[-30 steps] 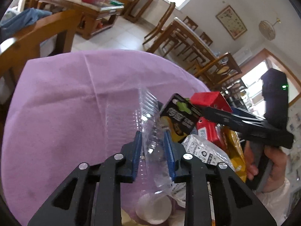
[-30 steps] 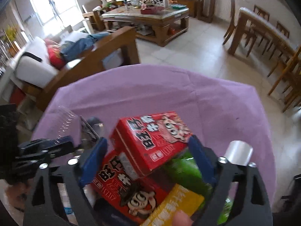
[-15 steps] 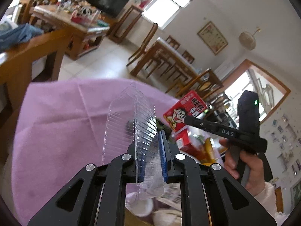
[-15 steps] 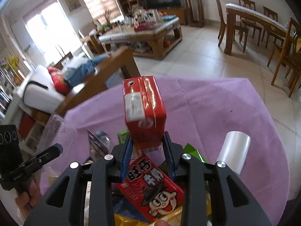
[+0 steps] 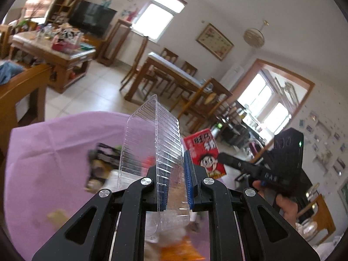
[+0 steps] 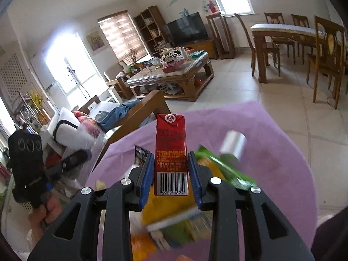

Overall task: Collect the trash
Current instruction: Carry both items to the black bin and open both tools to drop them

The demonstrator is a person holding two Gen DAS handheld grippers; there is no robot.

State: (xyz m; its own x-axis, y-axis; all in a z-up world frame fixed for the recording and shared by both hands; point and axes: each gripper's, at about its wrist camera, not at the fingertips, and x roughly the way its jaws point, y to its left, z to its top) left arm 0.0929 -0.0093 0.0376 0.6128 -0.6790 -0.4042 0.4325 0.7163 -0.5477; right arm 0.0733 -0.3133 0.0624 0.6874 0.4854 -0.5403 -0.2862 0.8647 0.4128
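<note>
In the left wrist view, the left claw (image 5: pixel 175 179) fills the bottom centre of the frame, its blue pads pressed nearly together on a clear ribbed plastic tray (image 5: pixel 152 152). The tray stands on edge, rising from between the pads toward the middle of the frame. Behind it lies the table under a purple cloth (image 5: pixel 54 163), with blurred wrappers in the lower left and an orange packet (image 5: pixel 180 250) at the bottom edge. At the right, a hand (image 5: pixel 285 204) grips the right claw's black handle; its dark fingers (image 5: pixel 239 164) reach in toward the centre and pinch a red drink carton with a cartoon face (image 5: pixel 205 152), held up off the table.

In the right wrist view, the right claw (image 6: pixel 170 177) sits low in the centre, its blue pads closed against both narrow sides of the same red drink carton (image 6: pixel 171 150). The carton stands upright between them, barcode at its lower end and folded top pointing up the frame. Below and to the right lie a green wrapper (image 6: pixel 226 169), a yellow packet (image 6: pixel 165 204) and a blurred white roll (image 6: pixel 232 143), all on the purple cloth (image 6: pixel 271 174). At the left edge, a second hand (image 6: pixel 41 215) holds the black body of the left claw (image 6: pixel 76 157), with the clear tray (image 6: pixel 93 137) showing faintly at its tip.
</note>
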